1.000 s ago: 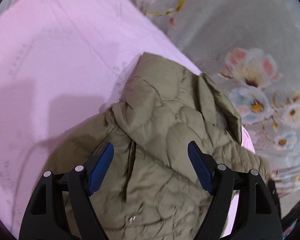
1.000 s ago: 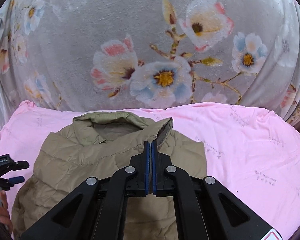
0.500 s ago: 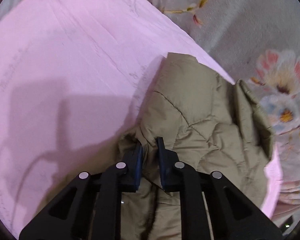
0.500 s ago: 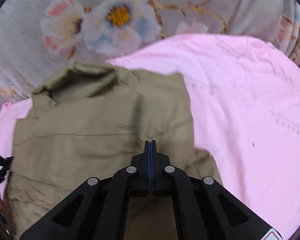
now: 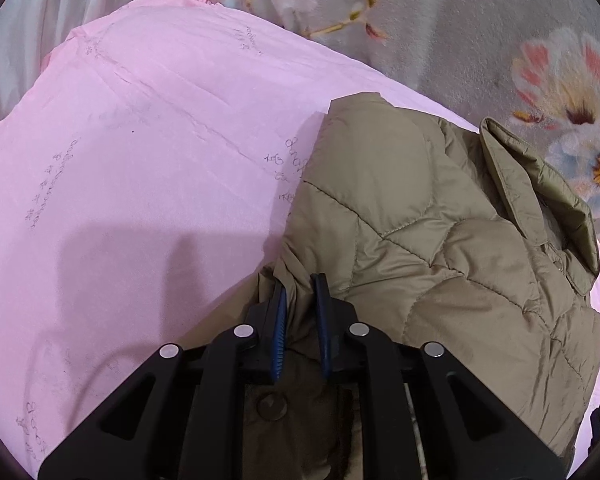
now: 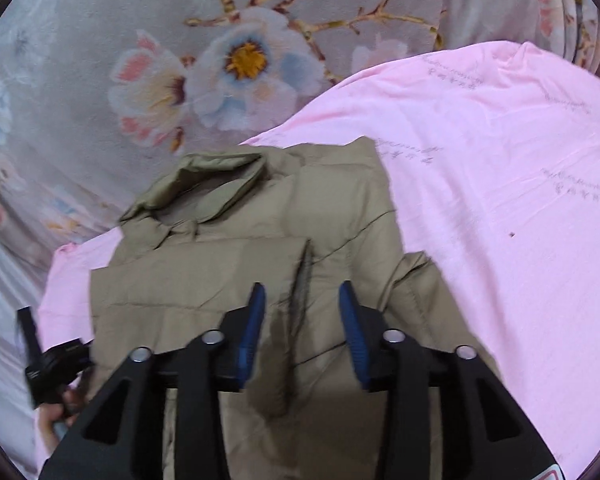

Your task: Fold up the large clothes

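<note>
An olive quilted jacket lies on a pink sheet, collar toward the flowered blanket. My left gripper is shut on a bunched fold of the jacket at its left edge. In the right wrist view the jacket lies partly folded, one panel laid over the front. My right gripper is open just above the jacket's middle, holding nothing. The left gripper and the hand holding it show at the lower left of that view.
A grey blanket with large pink and blue flowers lies beyond the jacket's collar. The pink sheet spreads out to the jacket's side. White cloth shows past the sheet's far corner.
My left gripper closed on a fold of the jacket and has drawn it across. My right gripper was shut and now stands open over the jacket.
</note>
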`<state>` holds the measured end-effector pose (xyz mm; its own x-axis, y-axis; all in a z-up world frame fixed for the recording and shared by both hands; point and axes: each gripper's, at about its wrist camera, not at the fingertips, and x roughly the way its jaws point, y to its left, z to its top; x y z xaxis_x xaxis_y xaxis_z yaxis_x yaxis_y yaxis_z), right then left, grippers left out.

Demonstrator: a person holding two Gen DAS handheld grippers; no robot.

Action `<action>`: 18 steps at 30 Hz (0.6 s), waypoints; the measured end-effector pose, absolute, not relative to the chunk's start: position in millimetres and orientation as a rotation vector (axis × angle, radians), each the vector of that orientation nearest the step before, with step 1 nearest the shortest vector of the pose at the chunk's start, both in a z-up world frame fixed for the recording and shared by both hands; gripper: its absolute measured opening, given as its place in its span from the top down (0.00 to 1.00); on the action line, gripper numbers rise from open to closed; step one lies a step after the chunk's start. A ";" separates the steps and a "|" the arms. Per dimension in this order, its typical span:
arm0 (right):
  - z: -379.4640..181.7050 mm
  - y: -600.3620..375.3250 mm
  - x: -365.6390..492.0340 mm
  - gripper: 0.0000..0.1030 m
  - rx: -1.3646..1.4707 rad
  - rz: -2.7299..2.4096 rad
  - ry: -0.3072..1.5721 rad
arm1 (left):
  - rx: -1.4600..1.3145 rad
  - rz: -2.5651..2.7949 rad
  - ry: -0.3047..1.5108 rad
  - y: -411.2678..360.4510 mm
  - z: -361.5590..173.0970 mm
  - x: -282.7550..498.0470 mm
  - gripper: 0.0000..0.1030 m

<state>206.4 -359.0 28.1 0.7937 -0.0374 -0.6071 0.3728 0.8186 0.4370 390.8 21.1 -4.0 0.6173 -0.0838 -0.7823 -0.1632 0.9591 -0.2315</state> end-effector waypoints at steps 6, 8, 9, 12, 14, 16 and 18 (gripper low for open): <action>8.6 -331.6 239.5 0.85 0.429 -0.208 0.763 | -0.252 0.062 0.867 15.7 0.3 375.6 0.91; 22.6 -327.1 241.1 0.98 0.371 -0.219 0.739 | -0.240 0.058 0.844 18.2 11.1 367.6 0.97; 41.5 -326.6 237.7 0.98 0.347 -0.233 0.683 | -0.240 0.056 0.837 19.2 15.1 366.0 0.98; 77.3 -324.4 229.4 0.98 0.287 -0.257 0.579 | -0.255 0.030 0.834 18.8 28.1 363.3 1.00; 74.6 -322.3 236.1 0.98 0.222 -0.300 0.600 | -0.216 0.043 0.847 9.9 24.0 364.5 1.00; 50.4 -325.5 248.3 0.98 0.202 -0.337 0.674 | -0.167 0.063 0.870 1.0 9.9 366.5 1.00; 19.3 -331.1 258.2 0.98 0.220 -0.348 0.756 | -0.135 0.073 0.877 -2.2 -0.2 366.4 1.00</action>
<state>258.2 -331.1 19.3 0.6747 -0.2284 -0.7019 0.3846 0.9204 0.0702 366.4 -2.2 -0.2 0.6375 0.0082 -0.7704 -0.1193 0.9889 -0.0882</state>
